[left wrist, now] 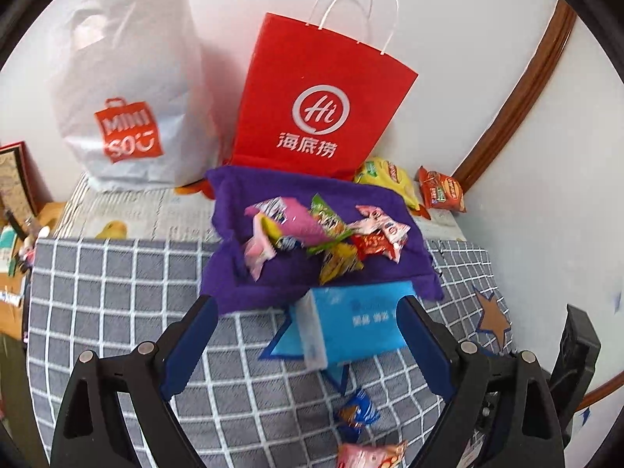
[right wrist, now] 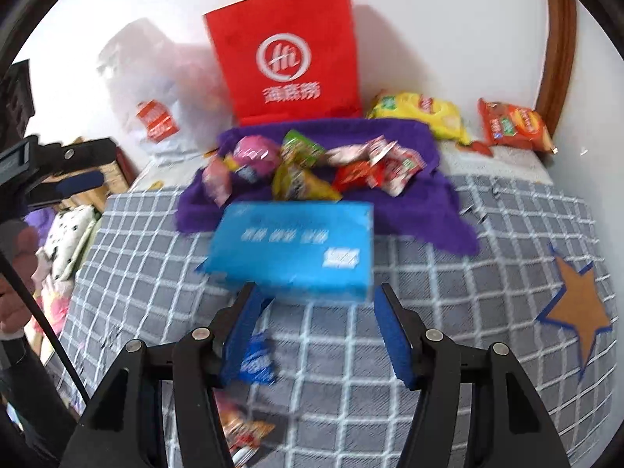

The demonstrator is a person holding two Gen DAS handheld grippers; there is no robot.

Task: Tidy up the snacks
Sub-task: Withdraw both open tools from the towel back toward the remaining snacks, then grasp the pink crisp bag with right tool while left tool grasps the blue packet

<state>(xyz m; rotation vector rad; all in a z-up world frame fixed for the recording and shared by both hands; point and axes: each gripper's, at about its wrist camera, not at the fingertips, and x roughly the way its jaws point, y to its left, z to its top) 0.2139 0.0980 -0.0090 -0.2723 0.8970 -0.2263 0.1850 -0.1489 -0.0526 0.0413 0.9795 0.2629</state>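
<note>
A pile of small snack packets (left wrist: pixel 323 230) (right wrist: pixel 312 163) lies on a purple cloth (left wrist: pixel 249 273) (right wrist: pixel 421 199) on the checked bed cover. A blue box (left wrist: pixel 358 319) (right wrist: pixel 292 249) lies in front of the cloth. My left gripper (left wrist: pixel 308 312) is open, its fingers either side of the box but apart from it. My right gripper (right wrist: pixel 316 300) is open just short of the box's near edge. A small blue packet (left wrist: pixel 357 413) (right wrist: pixel 255 358) and a pink-orange packet (left wrist: pixel 370 454) (right wrist: pixel 241 429) lie on the cover below the grippers.
A red paper bag (left wrist: pixel 319 105) (right wrist: pixel 288 58) and a white plastic bag (left wrist: pixel 128 89) (right wrist: pixel 156 97) stand against the wall. A yellow packet (left wrist: pixel 386 175) (right wrist: pixel 425 113) and an orange packet (left wrist: pixel 440 193) (right wrist: pixel 514 124) lie at the back right. Clutter lies off the bed's left edge (right wrist: pixel 66 234).
</note>
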